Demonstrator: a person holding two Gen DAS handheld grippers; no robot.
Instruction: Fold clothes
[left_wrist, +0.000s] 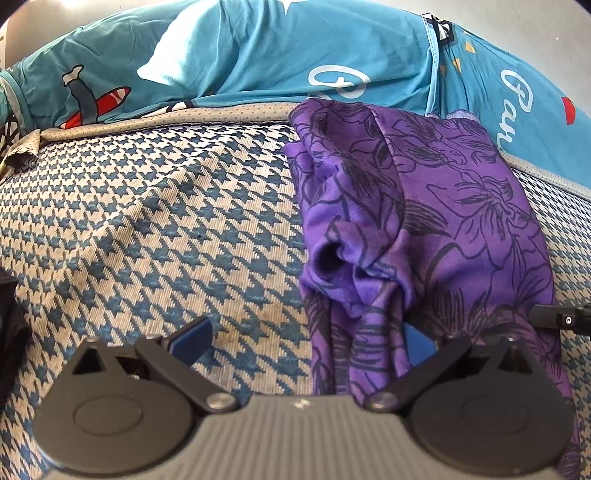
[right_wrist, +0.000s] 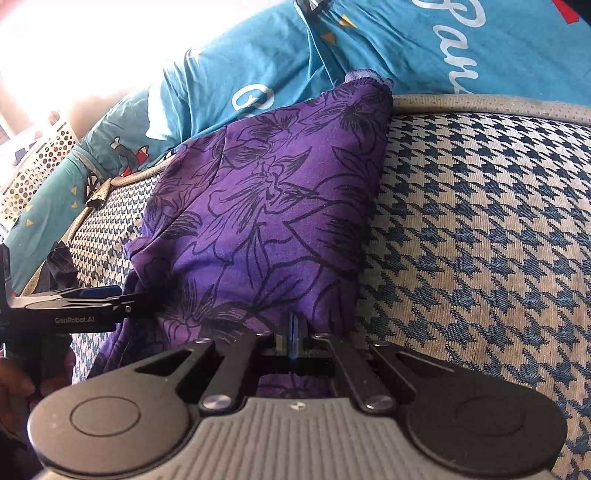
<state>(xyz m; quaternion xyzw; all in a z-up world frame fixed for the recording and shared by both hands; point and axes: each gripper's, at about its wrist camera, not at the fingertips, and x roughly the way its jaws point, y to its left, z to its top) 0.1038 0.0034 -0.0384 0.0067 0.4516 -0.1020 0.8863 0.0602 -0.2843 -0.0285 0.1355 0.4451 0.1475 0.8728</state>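
A purple garment with black flower outlines (left_wrist: 424, 221) lies folded and bunched on a blue-and-cream houndstooth cushion (left_wrist: 147, 229). My left gripper (left_wrist: 306, 336) is open over the garment's near left edge. Its left blue pad (left_wrist: 192, 339) hangs above bare cushion, and its right pad (left_wrist: 421, 343) is tucked against a fold of the cloth. In the right wrist view the garment (right_wrist: 266, 206) stretches away from my right gripper (right_wrist: 293, 328), whose pads are pressed together on its near hem. The left gripper (right_wrist: 122, 295) shows side-on at the cloth's left edge.
A teal printed fabric (left_wrist: 258, 55) runs along the cushion's far edge. A white perforated basket (right_wrist: 37, 162) stands at the far left. A dark cloth (right_wrist: 55, 266) lies near the left gripper. A person's hand (right_wrist: 14, 387) holds that gripper. The cushion (right_wrist: 480, 240) continues to the right.
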